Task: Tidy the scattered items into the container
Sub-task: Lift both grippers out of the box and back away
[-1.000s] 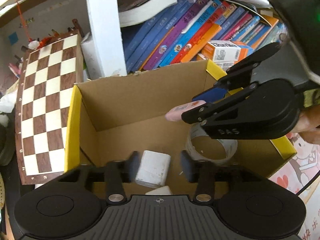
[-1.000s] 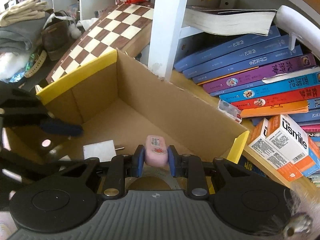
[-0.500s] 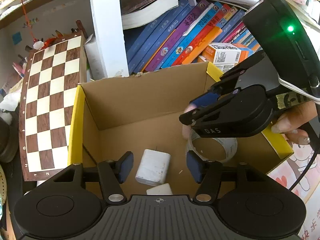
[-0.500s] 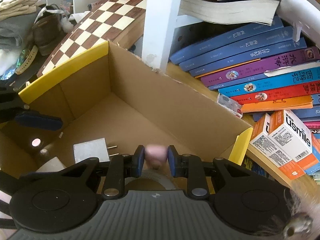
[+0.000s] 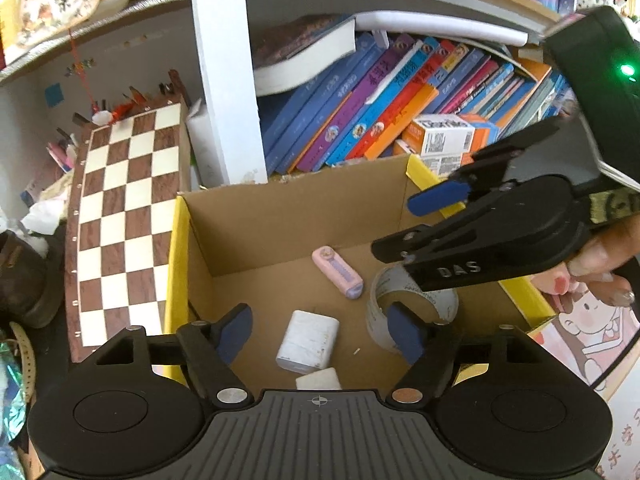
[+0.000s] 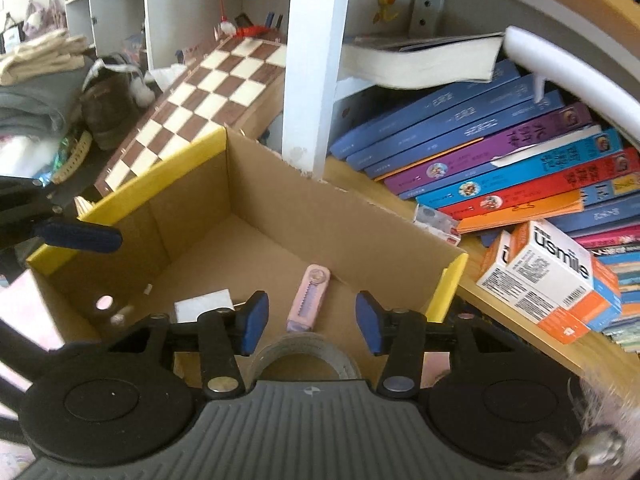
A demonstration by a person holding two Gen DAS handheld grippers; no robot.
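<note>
Cardboard box (image 5: 280,216) is standing open in front of the bookshelf (image 6: 500,152), and it is now holding the pink case (image 5: 338,272), which is lying flat on the box floor near the back wall. A second ago this case was clamped between the fingers of the right hand-held gripper (image 6: 308,316); half a second ago it was slipping out as a blur. That gripper is now hovering above the box with its jaws spread apart and nothing between them, so the release is complete. The left hand-held gripper (image 5: 320,332) is also hanging open and empty, wider than a second ago. A white charger (image 5: 308,340), a tape roll (image 5: 412,308) and a small white block (image 5: 318,380) are resting on the box floor beside the case. Judging from these views, one more item is now tidied away.
</note>
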